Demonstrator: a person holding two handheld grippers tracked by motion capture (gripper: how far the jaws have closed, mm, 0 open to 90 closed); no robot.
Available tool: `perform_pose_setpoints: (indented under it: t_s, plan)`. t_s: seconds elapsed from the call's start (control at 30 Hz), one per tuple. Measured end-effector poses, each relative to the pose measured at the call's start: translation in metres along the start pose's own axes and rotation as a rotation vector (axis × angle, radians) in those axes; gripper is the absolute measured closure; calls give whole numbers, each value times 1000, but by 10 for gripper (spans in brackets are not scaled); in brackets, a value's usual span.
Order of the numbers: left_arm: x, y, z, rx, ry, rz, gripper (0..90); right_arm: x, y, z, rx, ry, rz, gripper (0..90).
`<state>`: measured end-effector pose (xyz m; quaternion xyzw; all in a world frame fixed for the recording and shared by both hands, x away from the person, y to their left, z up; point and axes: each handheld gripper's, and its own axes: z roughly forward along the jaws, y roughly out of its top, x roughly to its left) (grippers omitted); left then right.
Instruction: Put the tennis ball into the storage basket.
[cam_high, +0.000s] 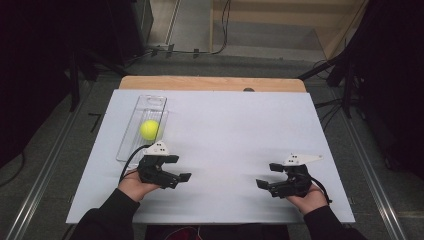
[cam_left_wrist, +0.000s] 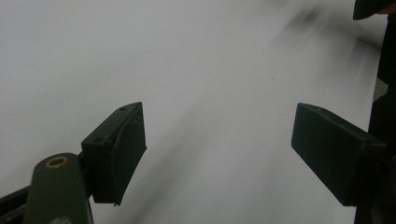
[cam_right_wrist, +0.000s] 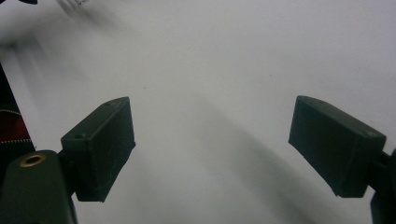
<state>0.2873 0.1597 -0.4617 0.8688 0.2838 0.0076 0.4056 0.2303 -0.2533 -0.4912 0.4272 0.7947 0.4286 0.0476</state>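
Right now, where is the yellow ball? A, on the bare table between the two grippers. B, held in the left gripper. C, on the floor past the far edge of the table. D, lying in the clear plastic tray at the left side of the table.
D: the high view shows the yellow ball lying inside the clear plastic tray, just beyond the left gripper, whose jaws stand apart with nothing between them.

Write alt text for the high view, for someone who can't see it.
A yellow ball sits in a clear tray at the left of a white table. Nearer the camera, each hand holds an open, empty hand-held gripper: left hand-held gripper, right hand-held gripper.
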Motion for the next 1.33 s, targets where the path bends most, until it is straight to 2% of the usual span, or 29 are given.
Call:
perform_pose_setpoints:
  t_s: [0.27, 0.67, 0.97, 1.33]
  plan:
    - [-1, -10, 0, 17, -3, 12, 182, 0, 0, 0, 0, 0, -2, 125]
    - [-2, -20, -4, 12, 7, 1, 185, -1, 0, 0, 5, 4, -1, 125]
    - [-3, -24, -5, 14, -5, -8, 184, 0, 0, 1, 6, 4, -1, 125]
    - [-4, -28, -8, 19, 3, -9, 186, 0, -1, 2, 10, 8, 2, 125]
